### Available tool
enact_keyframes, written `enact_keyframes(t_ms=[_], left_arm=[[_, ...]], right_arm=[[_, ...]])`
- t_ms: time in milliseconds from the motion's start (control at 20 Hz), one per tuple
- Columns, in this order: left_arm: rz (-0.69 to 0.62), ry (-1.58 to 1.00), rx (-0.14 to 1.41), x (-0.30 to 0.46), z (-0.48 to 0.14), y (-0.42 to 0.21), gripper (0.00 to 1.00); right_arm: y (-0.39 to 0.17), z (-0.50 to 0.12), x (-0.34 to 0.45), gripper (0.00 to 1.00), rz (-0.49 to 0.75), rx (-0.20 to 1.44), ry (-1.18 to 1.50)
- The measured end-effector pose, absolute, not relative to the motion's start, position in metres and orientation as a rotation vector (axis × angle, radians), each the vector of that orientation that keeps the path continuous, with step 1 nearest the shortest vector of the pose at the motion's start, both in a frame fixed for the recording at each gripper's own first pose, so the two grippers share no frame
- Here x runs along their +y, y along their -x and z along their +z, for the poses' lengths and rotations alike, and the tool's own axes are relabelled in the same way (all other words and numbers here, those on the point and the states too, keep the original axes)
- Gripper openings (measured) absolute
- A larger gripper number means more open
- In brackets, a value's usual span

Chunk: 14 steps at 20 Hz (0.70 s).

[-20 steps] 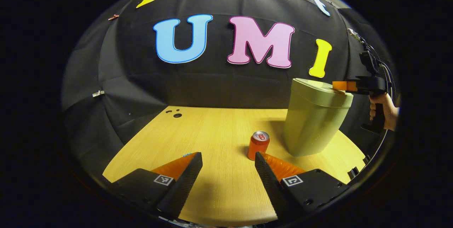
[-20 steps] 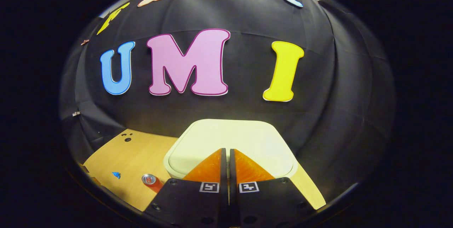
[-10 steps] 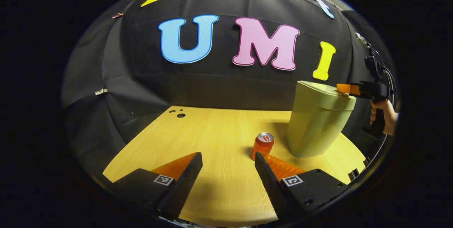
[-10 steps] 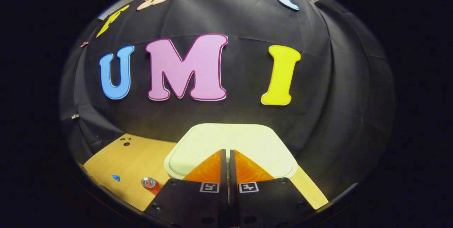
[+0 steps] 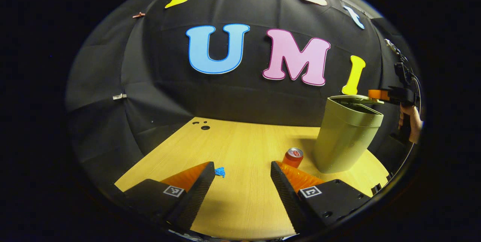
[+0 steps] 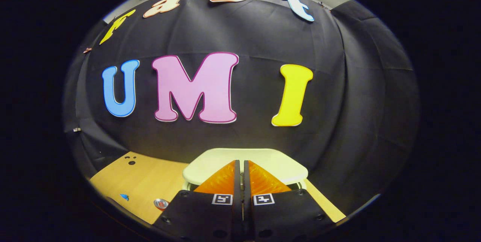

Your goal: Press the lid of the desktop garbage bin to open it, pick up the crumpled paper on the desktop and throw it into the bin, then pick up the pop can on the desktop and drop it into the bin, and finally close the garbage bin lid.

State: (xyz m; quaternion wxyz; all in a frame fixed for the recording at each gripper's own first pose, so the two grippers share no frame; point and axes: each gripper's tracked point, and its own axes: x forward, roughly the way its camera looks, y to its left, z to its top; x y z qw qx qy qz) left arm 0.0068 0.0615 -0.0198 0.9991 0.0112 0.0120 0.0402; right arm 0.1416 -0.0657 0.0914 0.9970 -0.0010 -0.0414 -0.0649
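Desktop: pale wood (image 5: 240, 148) is seen low in the left gripper view, with black cloth behind it.
Bin: the green garbage bin (image 5: 344, 140) is stood upright at the right of that frame, its long axis vertical.
Lid: the lid (image 6: 244, 161) is seen popped clear of the rim, a dark gap showing beneath it in both views.
Right gripper: the right gripper (image 6: 241, 165) is held with its fingers pressed together on nothing, tips laid over the lid's near edge; whether contact is made cannot be told.
Holding hand: a hand (image 5: 411, 121) is seen at the far right edge, gripping that tool level at the bin's top.
Left gripper: the left gripper (image 5: 242, 168) is held wide open and empty, low over the desktop, pointed at the back wall.
Crumpled paper: the small blue scrap (image 5: 220, 172) is found just beside the left finger's tip, at lower centre; too small for a long axis to be read.
Pop can: the pop can (image 5: 293, 157) is stood upright just past the right finger's tip, near the bin's foot.
Judgement: the left gripper is judged nearer the paper, so a short forward dip and a slight leftward shift is called for.
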Motion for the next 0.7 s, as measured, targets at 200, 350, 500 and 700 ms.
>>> enact_keyframes(t_ms=[200, 350, 500, 700], left_arm=[[0.096, -0.012, -0.004, 0.085, -0.016, -0.004, 0.96], [0.105, 0.0, -0.014, 0.103, -0.016, -0.001, 0.96], [0.112, 0.02, -0.011, 0.122, -0.019, 0.003, 0.96], [0.111, 0.036, -0.021, 0.141, -0.019, 0.001, 0.96]], right_arm=[[-0.132, 0.11, -0.066, 0.05, -0.148, -0.101, 0.003], [-0.123, 0.11, -0.061, 0.05, -0.16, -0.092, 0.01], [-0.11, 0.103, -0.048, 0.05, -0.158, -0.075, 0.015], [-0.09, 0.089, -0.026, 0.05, -0.138, -0.052, 0.027]])
